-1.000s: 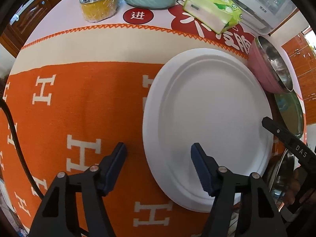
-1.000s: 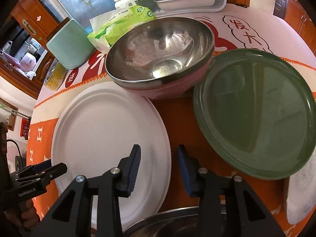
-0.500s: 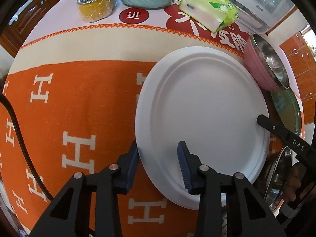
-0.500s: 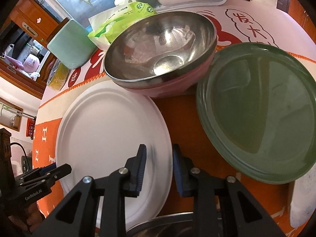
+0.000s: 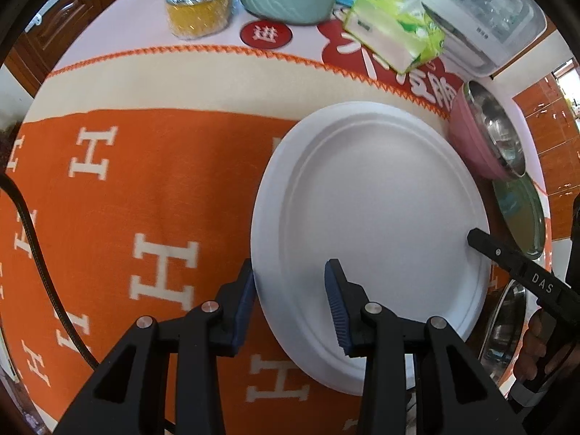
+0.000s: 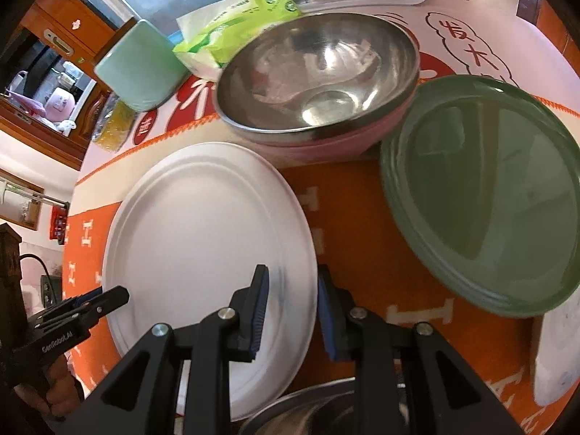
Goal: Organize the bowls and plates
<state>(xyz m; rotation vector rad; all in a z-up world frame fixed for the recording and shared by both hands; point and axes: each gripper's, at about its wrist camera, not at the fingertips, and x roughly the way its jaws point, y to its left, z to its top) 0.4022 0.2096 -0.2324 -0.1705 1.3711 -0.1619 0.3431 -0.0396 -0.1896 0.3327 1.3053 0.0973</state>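
Two grippers are straddling opposite rims of the white paper plate (image 5: 377,224) lying on the orange blanket (image 5: 145,166): the left gripper (image 5: 290,290) and right gripper (image 6: 291,293), fingers parted, neither clamped. A pink-sided steel bowl (image 6: 319,83) and green plate (image 6: 485,188) are sitting beside it.

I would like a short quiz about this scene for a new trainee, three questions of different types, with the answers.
1. True or false: both grippers straddle the rim of the white plate.
2. Which dish lies between the pink bowl and the right edge of the right wrist view? A) green plate B) white plate C) tissue pack
3. Fill in: the left gripper has one finger over the plate and the other over the orange ____.

Key: 1 true, the right gripper as well; 2 A, the green plate; 3 cloth.
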